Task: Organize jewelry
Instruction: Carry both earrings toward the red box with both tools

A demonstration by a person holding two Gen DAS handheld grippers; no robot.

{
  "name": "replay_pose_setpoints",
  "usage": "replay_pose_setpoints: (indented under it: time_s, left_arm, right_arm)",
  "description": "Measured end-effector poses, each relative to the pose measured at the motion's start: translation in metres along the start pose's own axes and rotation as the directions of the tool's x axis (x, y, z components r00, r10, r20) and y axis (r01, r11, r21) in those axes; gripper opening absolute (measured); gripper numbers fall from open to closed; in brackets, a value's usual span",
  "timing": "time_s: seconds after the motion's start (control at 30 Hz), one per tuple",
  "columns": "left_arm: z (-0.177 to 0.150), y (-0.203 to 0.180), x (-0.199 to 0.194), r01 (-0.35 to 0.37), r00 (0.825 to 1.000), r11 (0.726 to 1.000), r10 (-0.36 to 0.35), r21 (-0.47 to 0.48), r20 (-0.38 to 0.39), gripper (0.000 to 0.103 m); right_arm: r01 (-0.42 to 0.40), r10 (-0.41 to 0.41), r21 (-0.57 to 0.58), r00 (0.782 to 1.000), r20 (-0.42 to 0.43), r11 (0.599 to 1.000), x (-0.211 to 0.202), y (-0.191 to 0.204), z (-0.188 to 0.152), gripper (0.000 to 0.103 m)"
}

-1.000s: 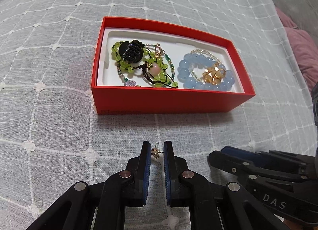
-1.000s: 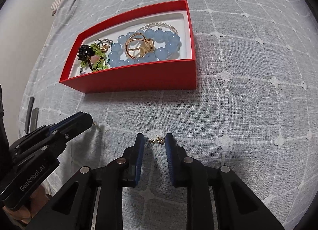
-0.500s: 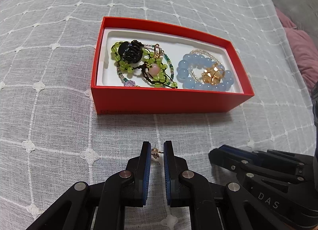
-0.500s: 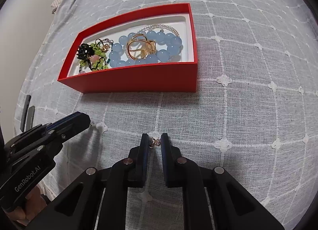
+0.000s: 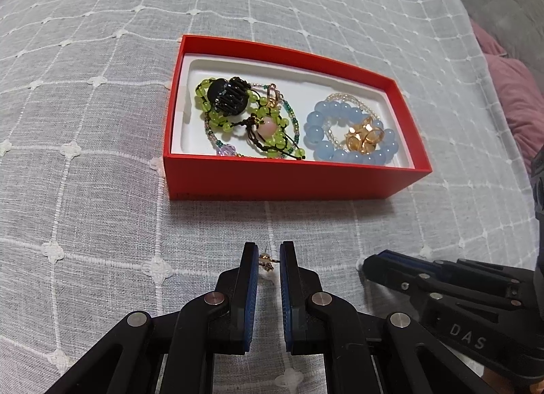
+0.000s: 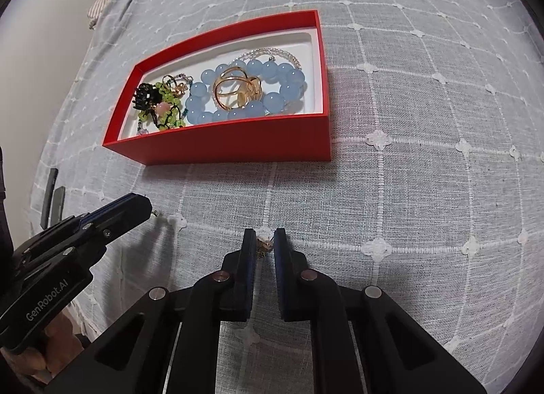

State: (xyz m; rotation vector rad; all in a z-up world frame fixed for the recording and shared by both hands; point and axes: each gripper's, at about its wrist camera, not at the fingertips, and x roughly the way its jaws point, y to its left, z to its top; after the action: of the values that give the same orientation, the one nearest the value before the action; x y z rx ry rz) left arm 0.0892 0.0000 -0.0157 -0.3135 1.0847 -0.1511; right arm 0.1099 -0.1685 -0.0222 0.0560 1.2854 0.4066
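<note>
A red box (image 5: 292, 183) sits on a grey cloth with white stitched squares (image 5: 85, 163); its long side runs left to right in front of both grippers; the open top faces up, and the inside is white.

In the left part of the box lies a green bead bracelet (image 5: 238, 122) with a black hair clip (image 5: 227, 95) on top of it; in the right part lies a blue bead bracelet (image 5: 350, 135), curled in a ring, with gold rings (image 5: 363, 137) in its middle; a thin string of tiny pale beads (image 6: 272, 52) curves behind the blue one.

The left gripper (image 5: 268, 256) is on the near side of the box, tipped down at the cloth; its two fingers are squeezed close on a small gold earring (image 5: 266, 260); the earring's thin pin sticks up and away, toward the box.

The right gripper (image 6: 264, 241) is just beside it, to the right, also tipped down; its fingers are pressed close on another small gold earring (image 6: 263, 247), right over a white stitched flower on the cloth; I cannot tell which way this one points, as it is too small.

Both earrings are outside the box, down by the cloth, pinched at the finger ends; the two grippers are near each other but apart.
</note>
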Motion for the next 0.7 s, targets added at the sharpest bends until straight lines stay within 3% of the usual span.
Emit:
replay_pose_setpoints:
  time_s: [0.3,0.7]
  left_arm:
    - [0.001,0.001,-0.004,0.014,1.0,1.0,-0.013,-0.009,0.008,0.007]
    - [0.002,0.0,-0.003,0.004,1.0,1.0,-0.004,-0.005,0.011,0.007]
  right_arm:
    - [-0.014,0.013,0.014,1.0,0.024,1.0,-0.01,-0.005,0.003,0.01]
    - [0.011,-0.011,0.002,1.0,-0.018,1.0,0.008,0.002,0.0,0.012]
